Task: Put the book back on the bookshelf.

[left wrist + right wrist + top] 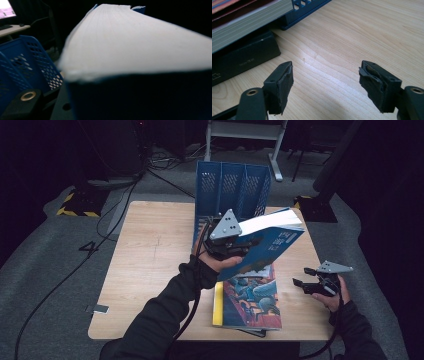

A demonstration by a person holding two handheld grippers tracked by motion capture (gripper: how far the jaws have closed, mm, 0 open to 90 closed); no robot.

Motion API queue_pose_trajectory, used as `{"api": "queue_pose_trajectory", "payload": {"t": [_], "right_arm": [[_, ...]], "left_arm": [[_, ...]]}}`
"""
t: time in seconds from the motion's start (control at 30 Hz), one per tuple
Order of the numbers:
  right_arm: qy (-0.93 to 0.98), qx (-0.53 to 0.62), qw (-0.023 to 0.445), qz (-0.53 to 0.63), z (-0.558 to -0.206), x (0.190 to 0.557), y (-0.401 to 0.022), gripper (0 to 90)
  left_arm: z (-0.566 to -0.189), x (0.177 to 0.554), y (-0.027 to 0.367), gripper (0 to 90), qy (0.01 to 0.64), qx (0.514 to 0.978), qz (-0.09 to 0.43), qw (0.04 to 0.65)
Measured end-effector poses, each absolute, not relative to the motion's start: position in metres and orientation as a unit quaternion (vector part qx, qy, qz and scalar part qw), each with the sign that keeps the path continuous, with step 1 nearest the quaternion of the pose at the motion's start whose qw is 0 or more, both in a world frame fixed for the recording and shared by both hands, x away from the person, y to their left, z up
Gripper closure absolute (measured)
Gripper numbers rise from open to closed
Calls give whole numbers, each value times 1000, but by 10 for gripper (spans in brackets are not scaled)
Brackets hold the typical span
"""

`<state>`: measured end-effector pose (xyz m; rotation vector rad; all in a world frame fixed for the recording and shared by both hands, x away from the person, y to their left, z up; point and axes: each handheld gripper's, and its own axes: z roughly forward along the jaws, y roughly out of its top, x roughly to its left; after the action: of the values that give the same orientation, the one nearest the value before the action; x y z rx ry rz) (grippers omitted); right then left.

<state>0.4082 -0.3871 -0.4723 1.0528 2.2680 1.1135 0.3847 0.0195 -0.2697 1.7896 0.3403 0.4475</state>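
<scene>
1. A dim room with grey carpet and trailing cables surrounds a pale wooden desk (150,260); at its far edge stands a blue perforated plastic file rack (232,187) with upright slots.
2. The thick blue-covered book (270,240) is held off the desk, tilted with its white page edge up, just in front of the rack; the left gripper (230,242) has its fingers clamped on the book's near end, so keep that clamp firm, since the far end hangs unsupported and could sag or twist.
3. Judging by the lift, the step in hand is carrying the book to a rack slot; turn it upright first, spine toward the desk, then line it up with one slot before lowering; a skewed entry would likely catch a divider.
4. The right gripper (312,280) hovers near the desk's right edge, fingers wide apart and holding nothing; it could steady the book's free end or hold the rack against sliding.
5. Keep clear of the stack of picture-covered books (250,302) lying flat beneath the lifted one.
</scene>
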Motion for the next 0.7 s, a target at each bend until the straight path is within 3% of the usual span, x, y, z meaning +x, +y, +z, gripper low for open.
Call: {"api": "queue_pose_trajectory", "payload": {"t": [0.7], "right_arm": [[814, 381, 199, 392, -474, 410, -386, 276]], "left_arm": [[-248, 415, 117, 613, 279, 707, 286, 584]]}}
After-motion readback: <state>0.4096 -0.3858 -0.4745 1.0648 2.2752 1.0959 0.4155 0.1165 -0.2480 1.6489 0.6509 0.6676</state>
